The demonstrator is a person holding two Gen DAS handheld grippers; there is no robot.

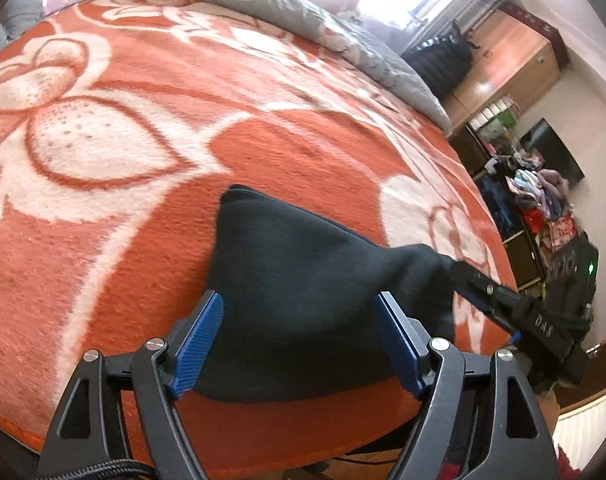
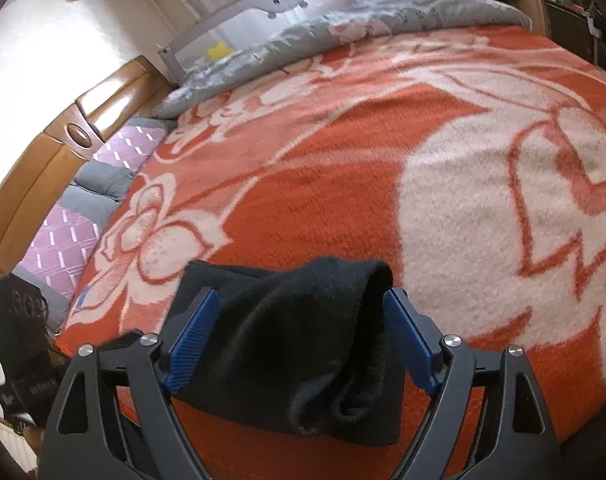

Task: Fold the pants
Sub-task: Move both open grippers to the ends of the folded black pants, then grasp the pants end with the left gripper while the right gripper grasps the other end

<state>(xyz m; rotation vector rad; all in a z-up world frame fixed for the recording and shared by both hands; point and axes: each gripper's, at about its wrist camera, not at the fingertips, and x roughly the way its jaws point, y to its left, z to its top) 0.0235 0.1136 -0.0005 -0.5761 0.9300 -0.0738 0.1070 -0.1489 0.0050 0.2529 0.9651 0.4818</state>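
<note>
The dark pants [image 1: 303, 264] lie as a folded bundle on the orange-and-white floral blanket [image 1: 143, 160], close to the bed's near edge. In the left wrist view my left gripper [image 1: 301, 340] stands open, its blue pads [image 1: 201, 340] wide apart over the bundle's near part. My right gripper [image 1: 487, 292] shows at the bundle's right end. In the right wrist view the pants [image 2: 287, 320] lie creased below the open right gripper [image 2: 303, 344], and neither pad [image 2: 407, 344] squeezes the cloth. The black body of the left tool [image 2: 23, 320] is at the far left.
A grey flowered quilt [image 2: 363, 24] is bunched along the far side of the bed. Lilac and grey pillows [image 2: 63, 240] lean on a wooden headboard [image 2: 43, 152]. Beyond the bed's right side stand a wooden cabinet [image 1: 511, 68] and cluttered shelves [image 1: 535, 200].
</note>
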